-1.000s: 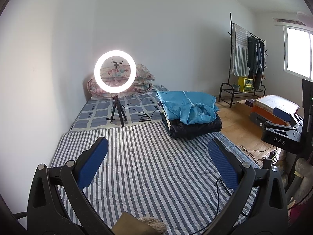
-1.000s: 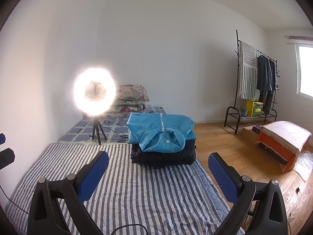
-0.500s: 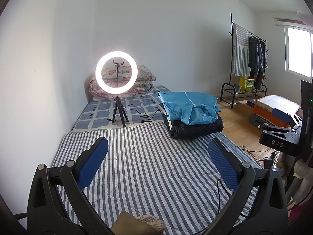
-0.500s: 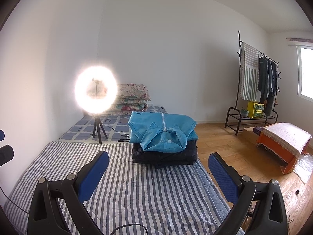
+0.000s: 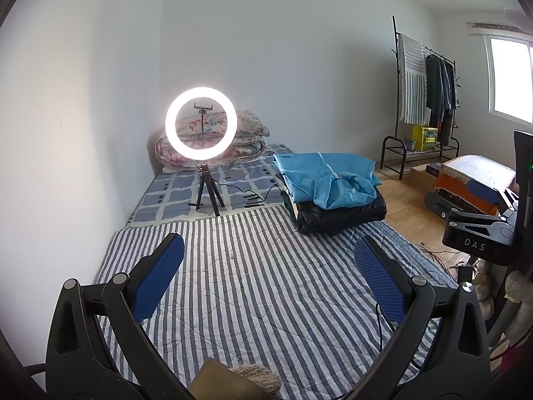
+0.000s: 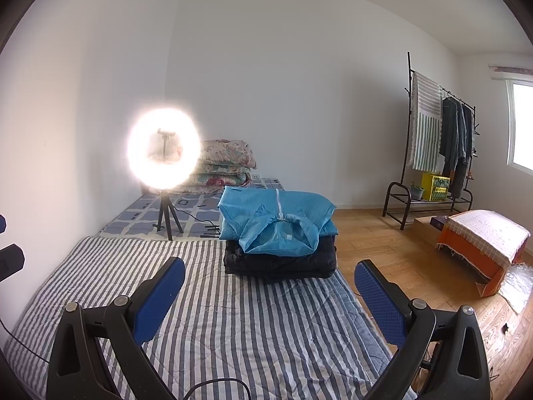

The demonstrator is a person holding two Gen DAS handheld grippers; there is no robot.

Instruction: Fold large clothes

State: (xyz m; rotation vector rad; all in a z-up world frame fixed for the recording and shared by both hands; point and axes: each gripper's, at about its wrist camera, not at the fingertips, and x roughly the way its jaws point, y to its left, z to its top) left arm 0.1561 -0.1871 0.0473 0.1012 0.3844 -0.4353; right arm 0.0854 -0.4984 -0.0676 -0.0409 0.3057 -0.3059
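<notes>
Garments sit stacked at the far right of the striped mattress: blue coverall folded atop a folded dark jacket. Left hand-held gripper and right hand-held gripper hover spread, grasping nothing. Scene fits either a finished pile or one awaiting refolding; which, I cannot tell.

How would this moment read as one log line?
left gripper: open, empty | right gripper: open, empty | blue garment: folded on dark garment
</notes>
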